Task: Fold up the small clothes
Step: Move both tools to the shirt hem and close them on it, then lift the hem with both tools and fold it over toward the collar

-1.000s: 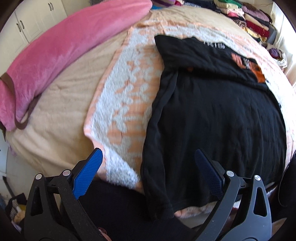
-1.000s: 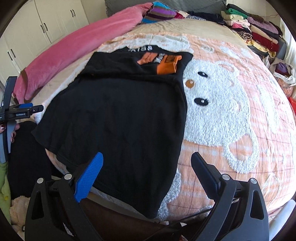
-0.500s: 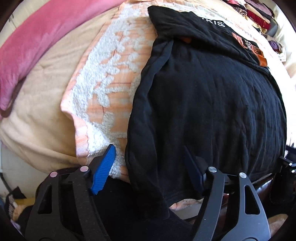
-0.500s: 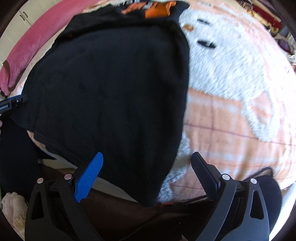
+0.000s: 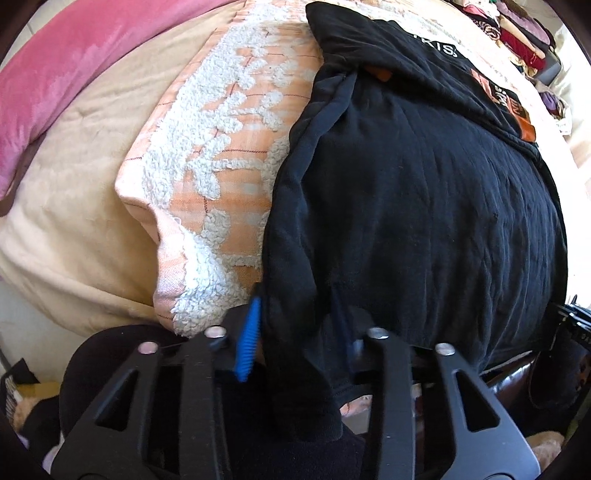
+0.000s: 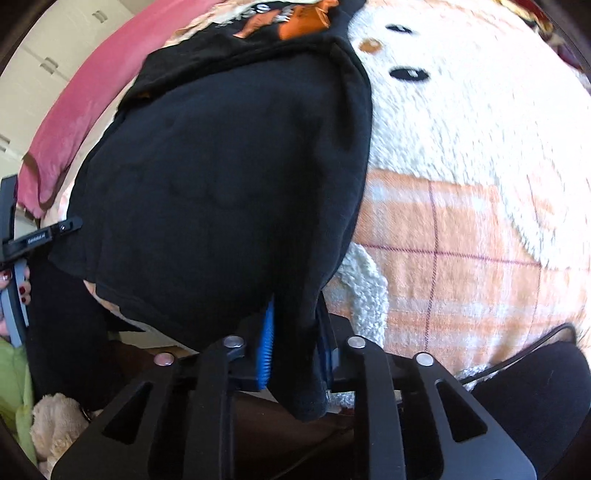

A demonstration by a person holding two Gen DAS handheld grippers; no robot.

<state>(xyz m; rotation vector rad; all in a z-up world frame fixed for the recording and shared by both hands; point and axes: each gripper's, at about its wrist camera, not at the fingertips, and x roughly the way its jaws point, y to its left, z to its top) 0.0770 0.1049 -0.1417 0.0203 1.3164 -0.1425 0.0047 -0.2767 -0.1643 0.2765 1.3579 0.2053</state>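
Note:
A black shirt (image 5: pixel 424 206) lies flat on the bed, its far part folded back to show an orange print (image 6: pixel 303 22). My left gripper (image 5: pixel 299 334) points steeply down at the shirt's near left corner. Its jaws are closing, with the hem bunched between the blue pads (image 5: pixel 248 338). My right gripper (image 6: pixel 295 347) is at the near right corner of the shirt (image 6: pixel 229 177), jaws closing too, and the fabric hangs pinched between its pads (image 6: pixel 266 343). The left gripper (image 6: pixel 26 240) and a hand also show at the left edge of the right wrist view.
The shirt rests on a peach and white fleecy blanket (image 5: pixel 229 147) with a bear pattern (image 6: pixel 461 122). A long pink pillow (image 5: pixel 74 74) lies at the far left. Stacked clothes (image 5: pixel 517 33) sit at the far right. A black cable (image 6: pixel 535 343) crosses the near edge.
Both grippers have sunk toward the shirt's near hem and tipped further down. Their jaws went from wide apart to narrow around the two near corners.

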